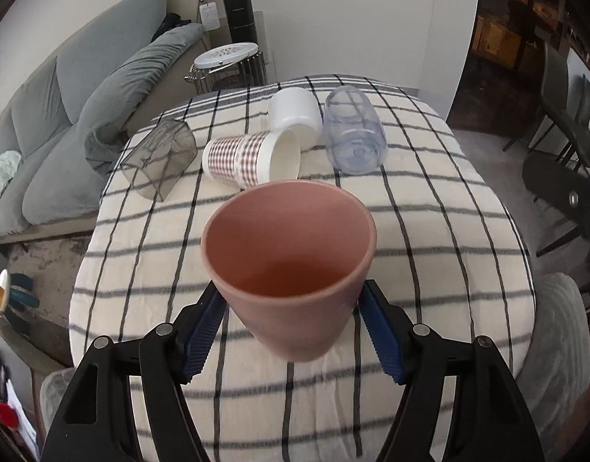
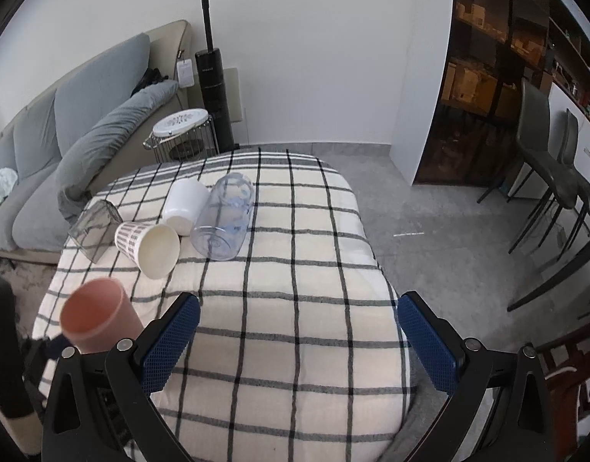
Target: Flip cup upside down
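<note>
My left gripper (image 1: 291, 300) is shut on a pink cup (image 1: 291, 265), its blue pads pressed on both sides of the cup's body. The cup is held above the checked tablecloth (image 1: 429, 269), mouth up and tilted toward the camera. The pink cup also shows in the right wrist view (image 2: 96, 313) at the lower left, with the left gripper's dark parts under it. My right gripper (image 2: 298, 327) is open and empty above the near part of the table.
Several cups lie on their sides at the far end: a plaid paper cup (image 1: 252, 159), a white cup (image 1: 295, 113), a clear plastic cup (image 1: 352, 131) and a smoky grey one (image 1: 160, 159). A grey sofa (image 1: 64, 115) is left, chairs (image 2: 545, 161) right.
</note>
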Demonstrator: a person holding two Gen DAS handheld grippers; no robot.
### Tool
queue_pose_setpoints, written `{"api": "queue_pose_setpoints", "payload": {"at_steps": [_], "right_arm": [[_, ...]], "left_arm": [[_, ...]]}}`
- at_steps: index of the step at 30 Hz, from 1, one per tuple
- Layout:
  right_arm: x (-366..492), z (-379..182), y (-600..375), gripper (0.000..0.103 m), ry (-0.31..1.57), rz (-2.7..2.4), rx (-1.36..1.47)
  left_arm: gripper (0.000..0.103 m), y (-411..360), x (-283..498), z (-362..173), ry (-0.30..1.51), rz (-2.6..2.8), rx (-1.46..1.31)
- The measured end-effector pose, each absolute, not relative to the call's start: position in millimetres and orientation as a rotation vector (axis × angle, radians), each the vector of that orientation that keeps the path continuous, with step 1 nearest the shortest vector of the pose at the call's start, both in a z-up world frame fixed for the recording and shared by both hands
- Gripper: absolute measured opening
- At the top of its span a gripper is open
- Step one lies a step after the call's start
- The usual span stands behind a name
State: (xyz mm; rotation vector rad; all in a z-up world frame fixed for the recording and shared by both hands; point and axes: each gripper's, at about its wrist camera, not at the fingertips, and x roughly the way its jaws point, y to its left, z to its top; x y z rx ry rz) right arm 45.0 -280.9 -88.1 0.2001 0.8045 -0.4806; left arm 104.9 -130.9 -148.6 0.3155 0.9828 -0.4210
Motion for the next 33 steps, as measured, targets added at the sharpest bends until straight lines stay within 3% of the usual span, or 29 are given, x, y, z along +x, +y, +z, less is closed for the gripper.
{"api": "queue_pose_setpoints", "payload": {"at_steps": [9,26,29,33], "right_arm": [[28.9,-88.2,-279.8,0.103,0.802,-0.477,0.208],[49.3,-113.5,-300.8,0.103,0.849,-0.521,0.231],[49.3,-115.0,-300.2,0.103,0.860,-0.519,0.231],[47.3,-107.5,-293.6,0.103,0.866,-0.502,0.228]], "left_arm": [[0.070,-125.5,73.0,-150.2,1.066,-0.476,0.330],[0.070,-159.3,134.7,-184.9,1.069,-0.488,0.338],[0.087,-155.8,133.8,-183.8,1.085,-0.478,0.335],[0.094,-138.9,121.4,-169.4,1.064,-0.444,0.326]]}}
